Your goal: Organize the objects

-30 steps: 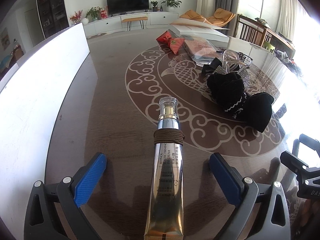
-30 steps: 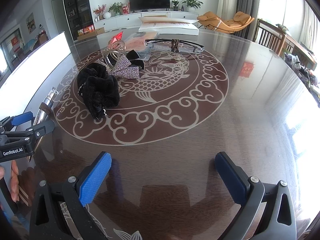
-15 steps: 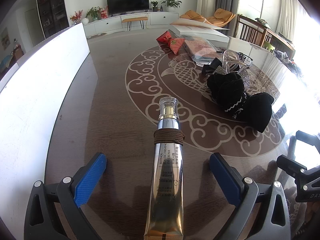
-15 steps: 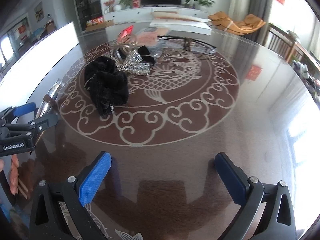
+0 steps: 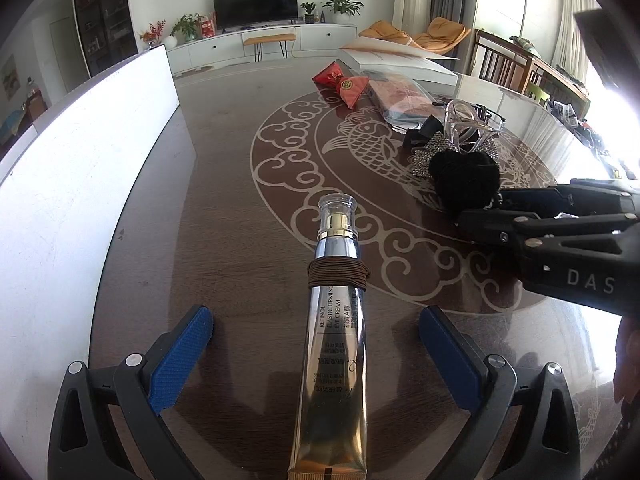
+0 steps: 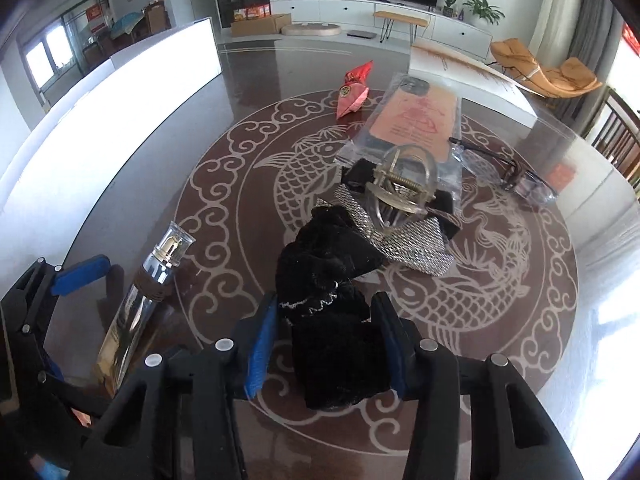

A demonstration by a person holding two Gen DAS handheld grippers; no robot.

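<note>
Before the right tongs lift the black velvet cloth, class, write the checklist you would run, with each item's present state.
1. Right tongs closed on the black velvet cloth: ok.
2. Cloth free of the rhinestone bow: cannot tell, they overlap.
3. Clear hair claw resting on the bow, may shift: not ok.
4. Left tongs open around the eye cream tube, not gripping: ok.
5. Glasses apart from the cloth: ok.

Tube point(image 5: 335, 364) base cut off, btm edge
</note>
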